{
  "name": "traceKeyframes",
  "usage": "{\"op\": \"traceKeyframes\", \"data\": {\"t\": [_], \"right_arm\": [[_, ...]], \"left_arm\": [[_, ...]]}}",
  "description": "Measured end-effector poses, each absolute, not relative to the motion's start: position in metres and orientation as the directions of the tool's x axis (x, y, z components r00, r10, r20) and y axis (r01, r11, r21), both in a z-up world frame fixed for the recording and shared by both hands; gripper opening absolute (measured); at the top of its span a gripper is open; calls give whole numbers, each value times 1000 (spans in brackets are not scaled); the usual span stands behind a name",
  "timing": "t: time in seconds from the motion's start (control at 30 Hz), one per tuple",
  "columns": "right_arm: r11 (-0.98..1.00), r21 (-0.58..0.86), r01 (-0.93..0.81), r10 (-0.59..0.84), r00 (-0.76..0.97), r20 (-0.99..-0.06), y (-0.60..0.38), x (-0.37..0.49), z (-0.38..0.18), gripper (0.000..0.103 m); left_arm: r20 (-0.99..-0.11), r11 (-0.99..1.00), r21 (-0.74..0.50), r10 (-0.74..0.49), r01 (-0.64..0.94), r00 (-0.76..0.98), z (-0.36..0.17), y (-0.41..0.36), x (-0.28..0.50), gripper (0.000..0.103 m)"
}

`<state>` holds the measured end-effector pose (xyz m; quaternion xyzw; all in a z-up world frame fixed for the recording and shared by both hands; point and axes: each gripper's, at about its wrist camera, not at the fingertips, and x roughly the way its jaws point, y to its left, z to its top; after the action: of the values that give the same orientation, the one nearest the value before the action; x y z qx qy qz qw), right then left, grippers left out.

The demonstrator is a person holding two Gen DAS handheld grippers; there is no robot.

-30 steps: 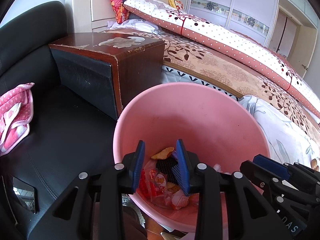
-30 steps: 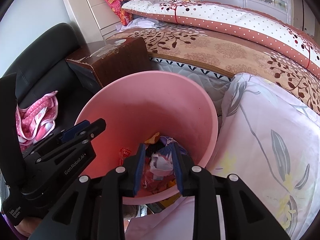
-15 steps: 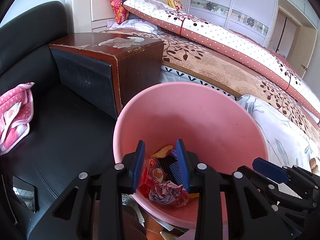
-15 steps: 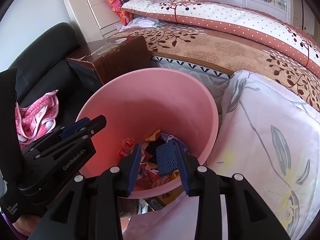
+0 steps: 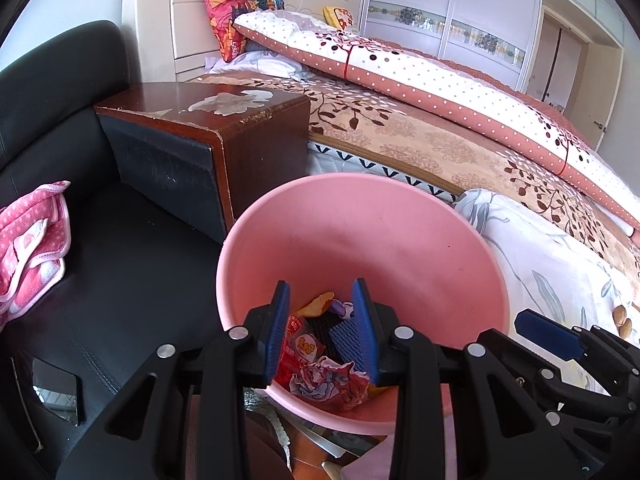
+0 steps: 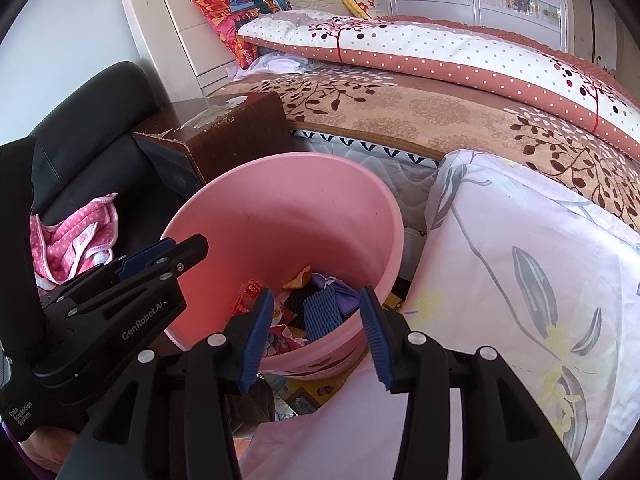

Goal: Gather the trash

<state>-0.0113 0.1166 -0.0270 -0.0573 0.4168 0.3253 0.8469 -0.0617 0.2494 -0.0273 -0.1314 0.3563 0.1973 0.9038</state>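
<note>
Currently right gripper opening, empty, above pink bin near rim; left gripper parted, empty, beside it; wrappers at bin bottom.

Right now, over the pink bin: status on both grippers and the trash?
Right gripper jaws opening, nothing between them. Left gripper open, empty, above the pink bin. Crumpled wrapper lies inside with other trash. Nothing in the way.

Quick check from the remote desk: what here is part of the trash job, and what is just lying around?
Job:
- pink bin
- wrappers and blue foam netting inside it
- right claw, opening, nothing between its jaws

Lying about:
- pink dotted cloth
- wooden nightstand
- patterned pillow
</note>
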Motion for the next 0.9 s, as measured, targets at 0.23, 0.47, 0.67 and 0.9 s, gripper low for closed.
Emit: {"op": "traceKeyframes", "data": {"t": [0.23, 0.47, 0.67, 0.9], "right_arm": [[790, 158, -592, 502, 479, -720, 104, -23, -17, 52], [807, 110, -580, 482, 541, -689, 90, -37, -6, 62], [829, 109, -548, 472, 582, -663, 73, -45, 1, 72], [850, 93, -519, 448, 618, -646, 58, -52, 4, 76]], "left_arm": [[-679, 894, -106, 254, -434, 689, -18, 237, -68, 49], [-648, 901, -112, 253, -419, 718, -5, 223, -76, 50], [-620, 904, -115, 258, -411, 741, 3, 212, -86, 50], [-592, 907, -114, 266, -406, 761, 9, 200, -95, 51]]}}
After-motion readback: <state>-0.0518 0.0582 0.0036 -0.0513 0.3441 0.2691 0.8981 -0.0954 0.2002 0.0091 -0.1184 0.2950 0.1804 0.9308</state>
